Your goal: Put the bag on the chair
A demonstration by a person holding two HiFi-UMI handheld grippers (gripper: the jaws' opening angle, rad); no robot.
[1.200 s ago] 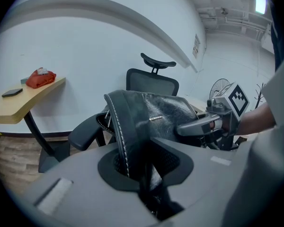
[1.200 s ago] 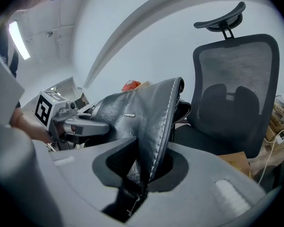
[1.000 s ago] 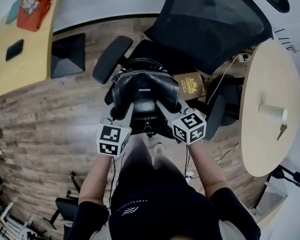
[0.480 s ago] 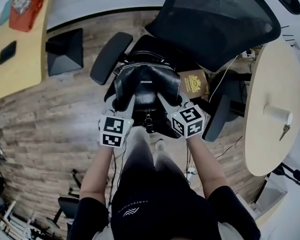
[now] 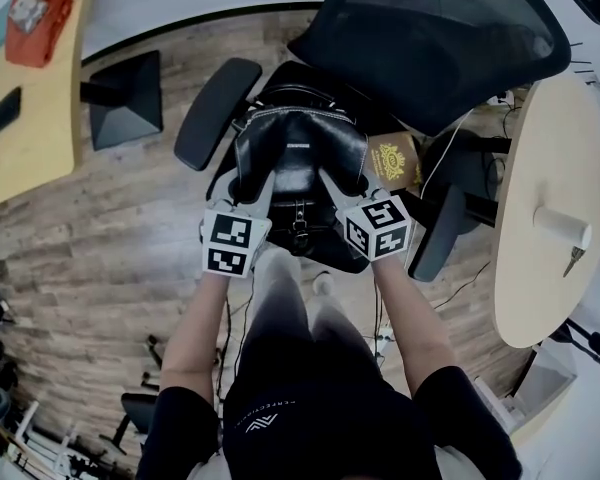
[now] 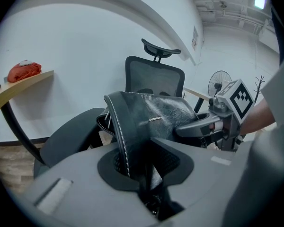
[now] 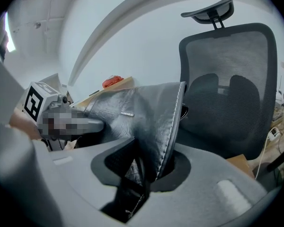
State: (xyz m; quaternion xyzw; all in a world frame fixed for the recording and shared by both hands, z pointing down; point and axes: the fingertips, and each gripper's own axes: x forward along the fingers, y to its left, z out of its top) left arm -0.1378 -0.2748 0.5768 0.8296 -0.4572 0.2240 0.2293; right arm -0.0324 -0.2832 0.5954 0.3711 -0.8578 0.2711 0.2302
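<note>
A black leather bag (image 5: 298,158) sits over the seat of a black mesh office chair (image 5: 440,38), between its armrests. My left gripper (image 5: 248,183) is shut on the bag's left side, and the stitched edge (image 6: 117,136) runs down between its jaws (image 6: 142,174). My right gripper (image 5: 342,183) has the bag's right edge (image 7: 173,126) between its jaws (image 7: 144,174), which are opening. The chair's backrest (image 7: 227,93) stands just behind the bag. Whether the bag's bottom rests on the seat is hidden.
A brown packet with a gold emblem (image 5: 390,163) lies at the seat's right side. A round wooden table (image 5: 545,148) with a white cup (image 5: 560,226) and keys stands at the right. A wooden desk (image 5: 30,118) and a black box (image 5: 125,98) stand at the left.
The bag and both grippers have moved a little farther in over the chair seat, toward the backrest. Both grippers still have the bag between their jaws.
</note>
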